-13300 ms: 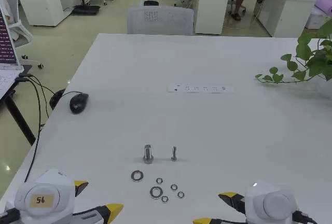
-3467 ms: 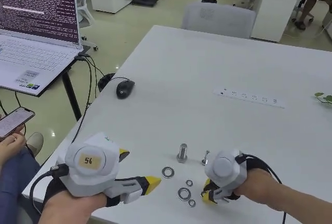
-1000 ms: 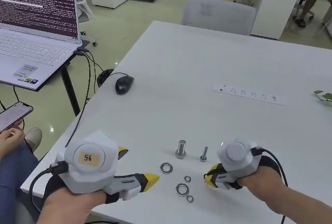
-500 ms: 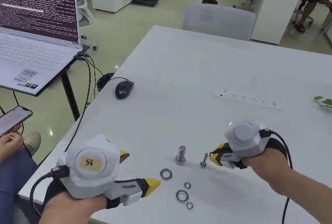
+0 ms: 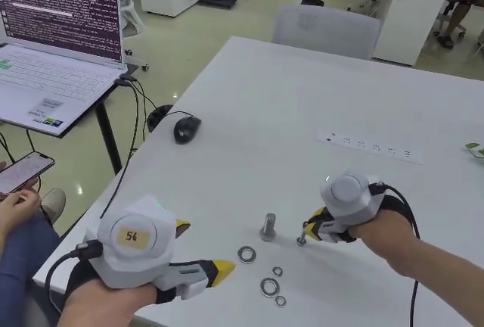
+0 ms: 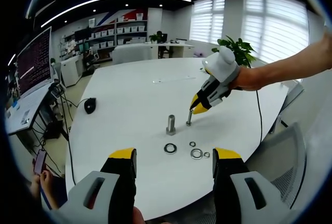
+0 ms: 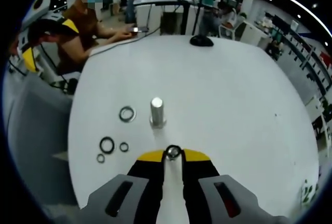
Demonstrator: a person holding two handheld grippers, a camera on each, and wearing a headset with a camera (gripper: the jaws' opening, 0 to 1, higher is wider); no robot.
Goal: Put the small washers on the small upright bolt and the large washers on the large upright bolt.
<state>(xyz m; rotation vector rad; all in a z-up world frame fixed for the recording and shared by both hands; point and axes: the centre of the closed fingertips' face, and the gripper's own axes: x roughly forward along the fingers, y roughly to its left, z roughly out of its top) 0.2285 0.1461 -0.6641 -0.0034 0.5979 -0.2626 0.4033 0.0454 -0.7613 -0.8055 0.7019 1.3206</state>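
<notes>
A large upright bolt (image 5: 268, 226) (image 6: 171, 124) (image 7: 156, 111) stands on the white table (image 5: 302, 100). Just right of it is the small upright bolt (image 5: 302, 240) (image 6: 189, 119). My right gripper (image 5: 308, 230) (image 6: 199, 105) (image 7: 173, 156) is shut on a small washer (image 7: 173, 152), its tips right at the small bolt's top. In front of the bolts lie two large washers (image 5: 246, 253) (image 5: 270, 288) and two small washers (image 5: 277, 271) (image 5: 280, 300). My left gripper (image 5: 203, 250) (image 6: 175, 154) hovers open and holds nothing, to the left of the washers near the table's front edge.
A black mouse (image 5: 186, 128) with its cable lies at the left table edge. A white power strip (image 5: 368, 147) lies farther back. A laptop (image 5: 53, 47) stands on a side table to the left, a grey chair (image 5: 325, 32) at the far end.
My right gripper has lifted from beside the loose washers and moved back to the small bolt, then come down onto its top. The left gripper has stayed open in place.
</notes>
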